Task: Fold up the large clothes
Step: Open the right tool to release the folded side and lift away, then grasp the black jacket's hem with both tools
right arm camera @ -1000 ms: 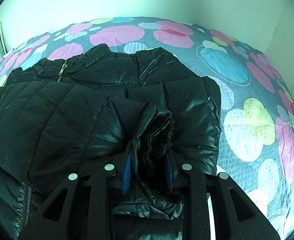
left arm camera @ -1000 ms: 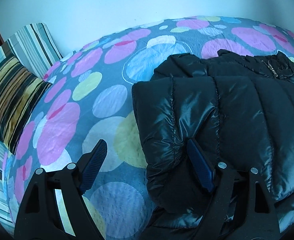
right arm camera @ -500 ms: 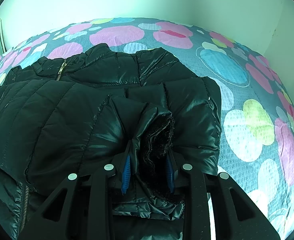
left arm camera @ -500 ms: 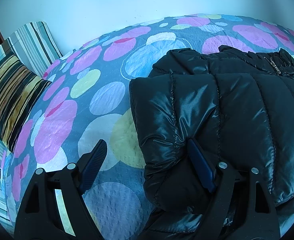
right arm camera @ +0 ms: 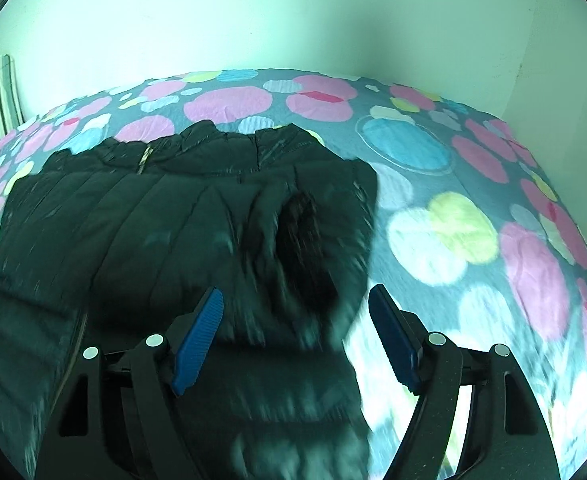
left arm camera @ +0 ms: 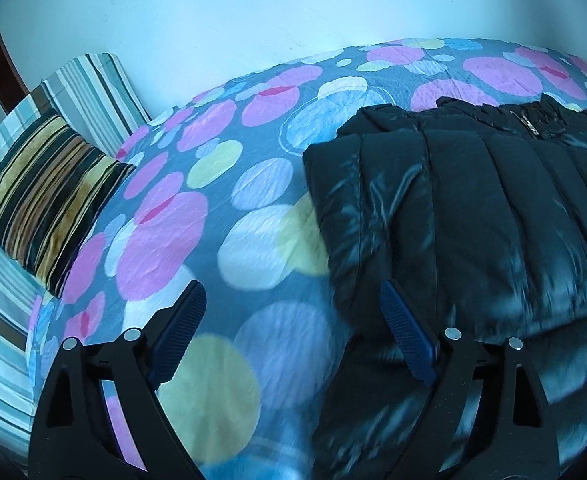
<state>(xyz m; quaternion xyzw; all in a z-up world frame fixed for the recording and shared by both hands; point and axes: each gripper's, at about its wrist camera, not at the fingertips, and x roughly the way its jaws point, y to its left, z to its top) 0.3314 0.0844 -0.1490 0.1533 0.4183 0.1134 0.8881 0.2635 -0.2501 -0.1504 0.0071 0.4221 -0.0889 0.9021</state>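
Observation:
A black quilted puffer jacket [left arm camera: 473, 208] lies folded on the dotted bedspread [left arm camera: 221, 208], with its zip and collar toward the far wall. My left gripper [left arm camera: 293, 304] is open at the jacket's left edge, its right pad [left arm camera: 407, 336] against the fabric and its left pad [left arm camera: 179, 330] over bare bedspread. In the right wrist view the jacket [right arm camera: 141, 224] fills the left and middle, a folded sleeve with a dark cuff [right arm camera: 305, 252] lying on top. My right gripper [right arm camera: 295, 300] is open just behind that cuff, with nothing held.
Striped pillows [left arm camera: 41, 196] are stacked at the left end of the bed. A pale wall [left arm camera: 253, 12] runs along the far side, and another wall [right arm camera: 565, 52] closes the right corner. Bare bedspread [right arm camera: 473, 240] spreads to the right of the jacket.
My right gripper has opened and let go of the sleeve cuff, then drawn back and up. My left gripper stayed open and pulled back slightly; the jacket now lies lower on the bed.

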